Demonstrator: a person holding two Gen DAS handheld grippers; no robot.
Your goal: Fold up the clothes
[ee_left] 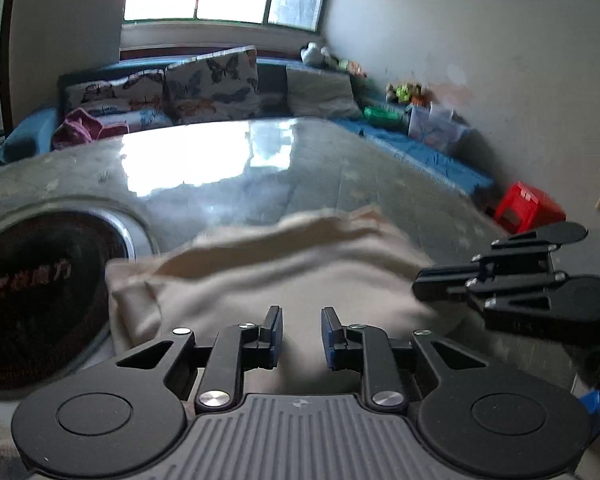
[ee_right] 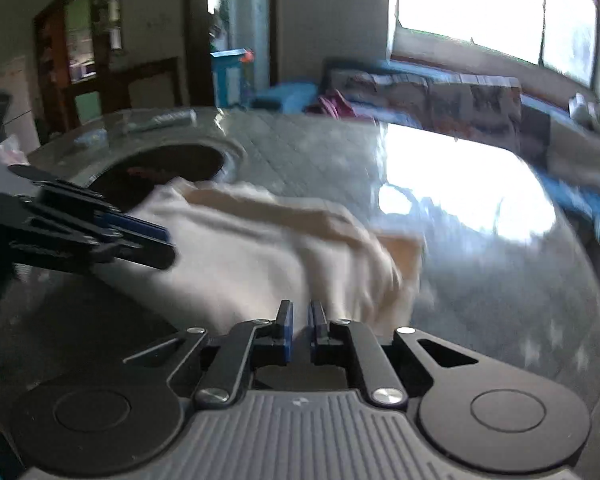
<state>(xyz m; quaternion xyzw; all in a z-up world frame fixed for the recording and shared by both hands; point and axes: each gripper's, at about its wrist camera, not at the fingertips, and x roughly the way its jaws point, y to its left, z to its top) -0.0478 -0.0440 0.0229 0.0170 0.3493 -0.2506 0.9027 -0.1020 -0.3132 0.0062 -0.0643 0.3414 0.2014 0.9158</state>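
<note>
Cream garment (ee_left: 268, 276) bunched on glass tabletop (ee_left: 228, 168) beside round inset (ee_left: 40, 292), soft, light, limp; best pinched at near hem; left gripper (ee_left: 301, 338) parted, empty; right gripper (ee_right: 299, 332) closed, grip on cloth unclear.

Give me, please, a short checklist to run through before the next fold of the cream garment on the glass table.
1. Cream garment lies on the table: ok.
2. Garment flat: not ok, bunched.
3. Left gripper free of cloth: ok, gap between its fingers, nothing pinched.
4. Right gripper holding an edge: cannot tell; jaws nearly closed, cloth just ahead.
5. Garment clear of the round dark inset: not ok, its corner overlaps it.
</note>
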